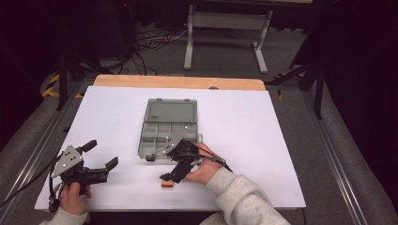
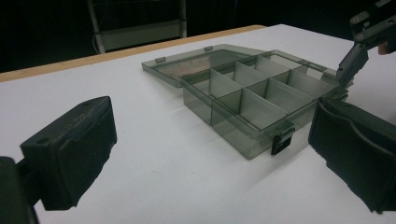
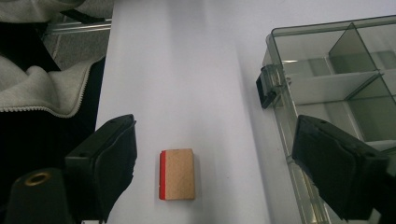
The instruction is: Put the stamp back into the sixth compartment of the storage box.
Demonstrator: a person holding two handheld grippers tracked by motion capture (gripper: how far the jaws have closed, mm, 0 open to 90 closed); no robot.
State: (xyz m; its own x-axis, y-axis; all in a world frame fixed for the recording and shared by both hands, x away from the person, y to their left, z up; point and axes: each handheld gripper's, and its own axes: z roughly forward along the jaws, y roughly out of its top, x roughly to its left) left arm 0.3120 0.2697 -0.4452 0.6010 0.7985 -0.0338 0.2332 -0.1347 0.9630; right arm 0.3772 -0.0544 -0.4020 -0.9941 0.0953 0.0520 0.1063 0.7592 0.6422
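Hanging over the near edge of the white table [image 1: 244, 112], the right gripper [image 3: 212, 163] holds its two black pads wide apart, one pad [image 3: 109, 163] on the left of the right gripper view and the other over the rim of the box on the right, with nothing pressed between them. Below that gap, closer to the left pad, lies the small wooden block [image 3: 178, 174], flat on the table, tan on top with a red strip down one side. Its long axis runs up and down in the right gripper view, roughly parallel to the pad faces, so the pads would meet its two long sides, the red one and the plain one, if they came down around it and closed. The block lies just beside the grey compartment box [image 3: 336, 70], apart from its wall, near the dark latch at the front. In the high view the block [image 1: 167, 184] shows under the right gripper's tip, at the table's front edge. The box stands open, its lid laid flat behind it, and the compartments that can be seen look bare.

The left gripper [image 1: 101, 157] rests well off to the left, its pads also wide with nothing between them, aimed towards the box. The right hand is by far the nearer to the block, so the pick looks to be its job
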